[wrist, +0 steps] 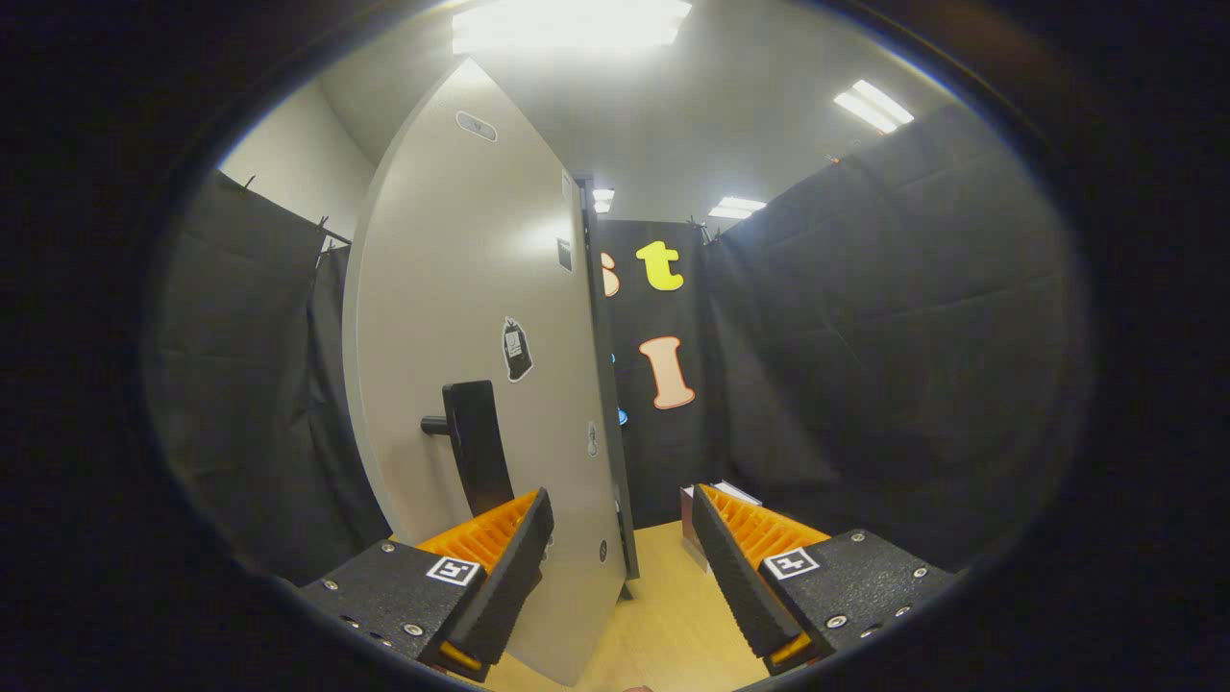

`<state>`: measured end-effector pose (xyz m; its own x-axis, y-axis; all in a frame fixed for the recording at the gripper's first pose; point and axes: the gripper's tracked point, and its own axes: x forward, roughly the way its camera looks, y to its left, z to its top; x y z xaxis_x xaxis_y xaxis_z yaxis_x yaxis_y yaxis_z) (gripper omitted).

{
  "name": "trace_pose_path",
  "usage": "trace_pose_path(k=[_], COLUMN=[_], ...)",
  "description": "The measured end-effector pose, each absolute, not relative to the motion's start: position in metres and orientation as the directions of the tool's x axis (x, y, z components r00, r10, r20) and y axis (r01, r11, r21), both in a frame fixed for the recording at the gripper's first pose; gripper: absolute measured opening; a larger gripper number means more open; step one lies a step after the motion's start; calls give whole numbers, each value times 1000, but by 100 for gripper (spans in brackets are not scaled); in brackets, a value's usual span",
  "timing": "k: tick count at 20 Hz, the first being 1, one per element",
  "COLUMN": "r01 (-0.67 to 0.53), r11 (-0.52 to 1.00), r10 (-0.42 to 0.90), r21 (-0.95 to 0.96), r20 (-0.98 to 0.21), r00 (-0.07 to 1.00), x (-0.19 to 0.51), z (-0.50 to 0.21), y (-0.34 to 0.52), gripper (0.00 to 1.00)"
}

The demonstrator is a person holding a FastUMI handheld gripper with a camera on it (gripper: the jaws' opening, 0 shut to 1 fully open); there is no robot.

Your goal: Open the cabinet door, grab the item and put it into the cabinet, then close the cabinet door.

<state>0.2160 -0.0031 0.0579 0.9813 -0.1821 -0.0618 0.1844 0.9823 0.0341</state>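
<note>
Right now my gripper (623, 567) has its fingers spread wide with nothing between them. The edge of the pale cabinet door (480, 336) stands in the gap just ahead, swung out toward me, and its dark handle (476, 447) sits just above my left finger. Beyond my right finger, a small box-like item (694, 514) rests on the wooden tabletop (663, 615), mostly hidden behind that finger.

Your pale grey cabinet door (480, 317) stands upright and swung open, edge-on just ahead of you, its dark handle (478, 444) jutting from the lower face with small stickers above it, while a small boxy item (694, 524) sits on the wooden surface right of the door.
</note>
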Motion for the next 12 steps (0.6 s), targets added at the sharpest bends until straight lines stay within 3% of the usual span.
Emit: trace_pose_path(k=[12], r01=[36], r11=[996], r10=[-29], r21=[85], r20=[-86], r00=[996], x=[270], z=[44], y=[77], gripper=[92])
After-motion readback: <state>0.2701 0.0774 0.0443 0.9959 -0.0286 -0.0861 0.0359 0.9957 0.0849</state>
